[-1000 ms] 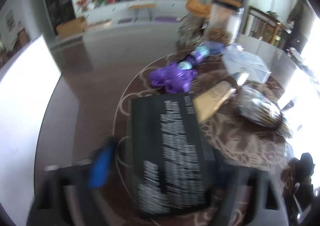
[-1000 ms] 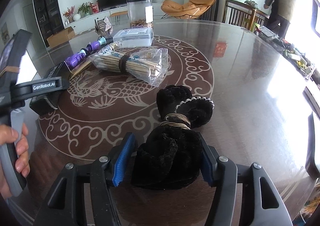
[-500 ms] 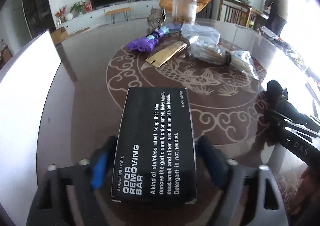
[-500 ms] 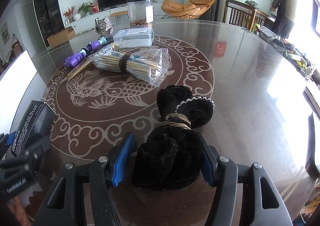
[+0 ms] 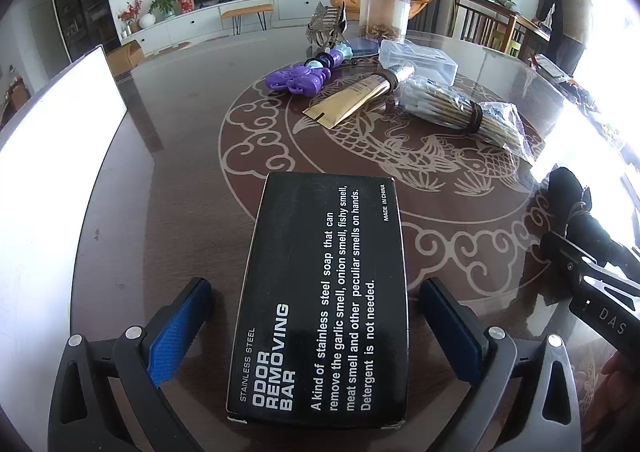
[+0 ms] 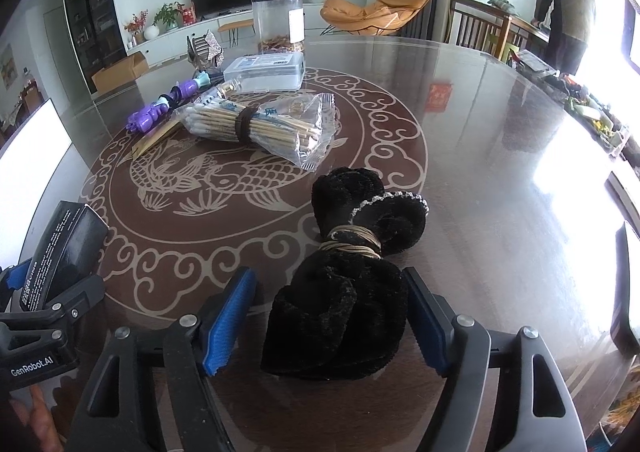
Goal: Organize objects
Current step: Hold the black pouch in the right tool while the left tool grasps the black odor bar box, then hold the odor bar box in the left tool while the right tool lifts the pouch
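A black box marked "Odor Removing Bar" [image 5: 324, 292] lies flat on the round glass-topped table [image 5: 192, 180], between the fingers of my left gripper [image 5: 316, 328]. The jaws stand open with a gap on each side of the box. It also shows at the left of the right wrist view [image 6: 64, 248]. A black fluffy bundle tied with a band [image 6: 352, 272] lies between the fingers of my right gripper [image 6: 328, 328]. Those jaws are open too, with a clear gap at the left pad; the right pad is close to the bundle.
Further back lie a bagged bundle of sticks [image 6: 256, 124], a gold pouch [image 5: 352, 100], a purple toy [image 5: 298, 78], a clear plastic box [image 6: 264, 70], a tall clear jar [image 5: 384, 14] and a silver ornament [image 5: 326, 26]. A white board [image 5: 52, 156] stands at the left.
My left gripper has carried the black box back to the near left of the table, set it flat and opened. The right gripper has also opened a little around the black bundle.
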